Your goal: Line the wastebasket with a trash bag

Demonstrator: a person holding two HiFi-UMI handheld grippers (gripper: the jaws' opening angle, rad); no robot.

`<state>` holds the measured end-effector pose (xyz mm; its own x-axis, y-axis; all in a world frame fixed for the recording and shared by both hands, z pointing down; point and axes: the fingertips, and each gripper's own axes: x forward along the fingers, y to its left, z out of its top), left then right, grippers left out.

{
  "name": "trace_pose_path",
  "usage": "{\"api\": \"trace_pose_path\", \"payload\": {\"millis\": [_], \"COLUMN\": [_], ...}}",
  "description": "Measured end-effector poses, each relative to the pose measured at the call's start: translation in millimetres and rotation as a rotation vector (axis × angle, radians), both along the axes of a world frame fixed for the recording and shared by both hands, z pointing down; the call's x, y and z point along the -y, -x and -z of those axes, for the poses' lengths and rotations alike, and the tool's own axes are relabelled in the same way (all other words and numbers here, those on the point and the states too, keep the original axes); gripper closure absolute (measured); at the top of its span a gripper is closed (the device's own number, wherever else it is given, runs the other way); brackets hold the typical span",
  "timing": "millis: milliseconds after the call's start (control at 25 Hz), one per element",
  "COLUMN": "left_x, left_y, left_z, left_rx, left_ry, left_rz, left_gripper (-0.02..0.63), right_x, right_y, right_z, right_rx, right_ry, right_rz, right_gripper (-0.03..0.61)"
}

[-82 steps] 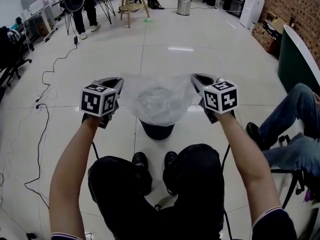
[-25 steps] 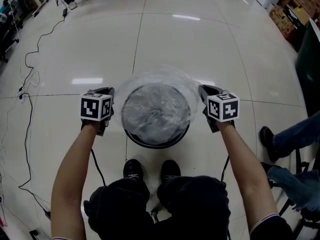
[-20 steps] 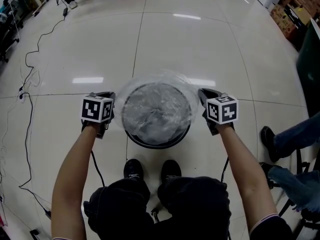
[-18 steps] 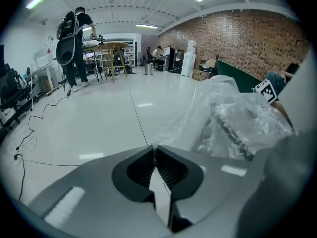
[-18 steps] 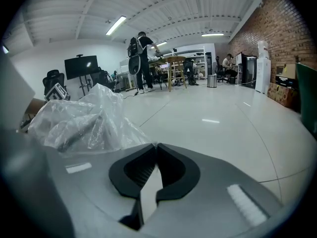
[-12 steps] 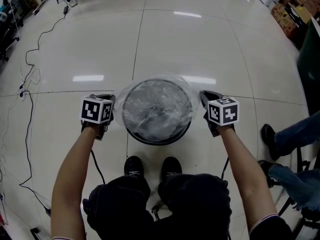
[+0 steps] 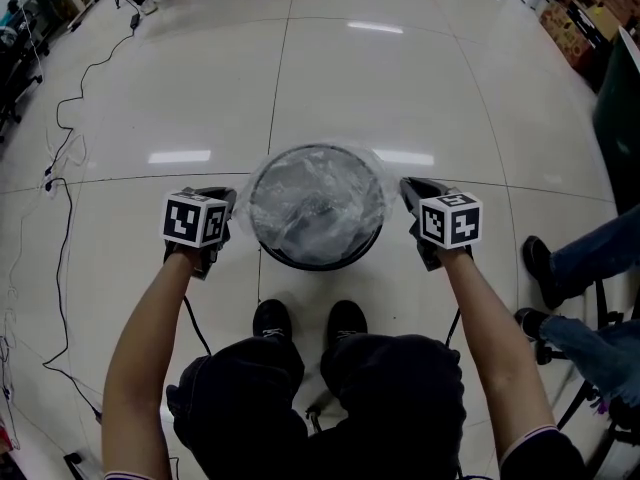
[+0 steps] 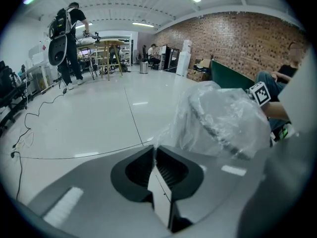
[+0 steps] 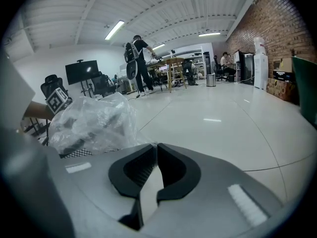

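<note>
Head view: the black mesh wastebasket (image 7: 320, 261) stands upright on the pale tiled floor (image 7: 420, 88) at centre frame, just above the person's two shoes (image 7: 272, 320). A clear trash bag (image 7: 315, 203) covers its mouth, the film sagging inside and lapping over the rim.

We see the left gripper (image 7: 226, 200) just left of the rim and the right gripper (image 7: 408, 188) just right of it. Both forearms reach up from the bottom edge.

Left gripper view: the fingers (image 8: 173, 172) are together, with a thin fold of the bag pinched at their tips. The film stretches up and right to the basket.

Right gripper view: the fingers (image 9: 173, 170) are together too, and the bag's edge runs into the tips from the left.

A black cable (image 7: 62, 168) trails down the left edge of the head view. A seated person's legs (image 7: 590, 258) show at the right edge.
</note>
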<state>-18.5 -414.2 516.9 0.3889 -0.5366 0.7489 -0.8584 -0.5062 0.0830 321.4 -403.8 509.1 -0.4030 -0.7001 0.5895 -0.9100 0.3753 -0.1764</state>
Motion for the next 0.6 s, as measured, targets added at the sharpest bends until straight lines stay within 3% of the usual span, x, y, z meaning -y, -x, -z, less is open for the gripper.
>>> {"api": "trace_pose_path", "payload": {"millis": [240, 360, 600], "left_x": [-6, -12, -8], "left_y": [-2, -5, -8], "left_z": [24, 33, 60], "left_rx": [-0.022, -0.024, -0.049], "left_ry": [-0.044, -0.053, -0.120], "left_rz": [-0.017, -0.040, -0.043], "left_gripper": [0.510, 0.490, 0.488], "right_x": [-6, -10, -16], "right_y": [-2, -7, -11], "right_z": [23, 32, 62], "right_rx": [0.057, 0.090, 0.121], "right_ry": [-0.028, -0.040, -0.098], "right_rz": [-0.015, -0.033, -0.044], "right_gripper": [0.500, 0.467, 0.462]}}
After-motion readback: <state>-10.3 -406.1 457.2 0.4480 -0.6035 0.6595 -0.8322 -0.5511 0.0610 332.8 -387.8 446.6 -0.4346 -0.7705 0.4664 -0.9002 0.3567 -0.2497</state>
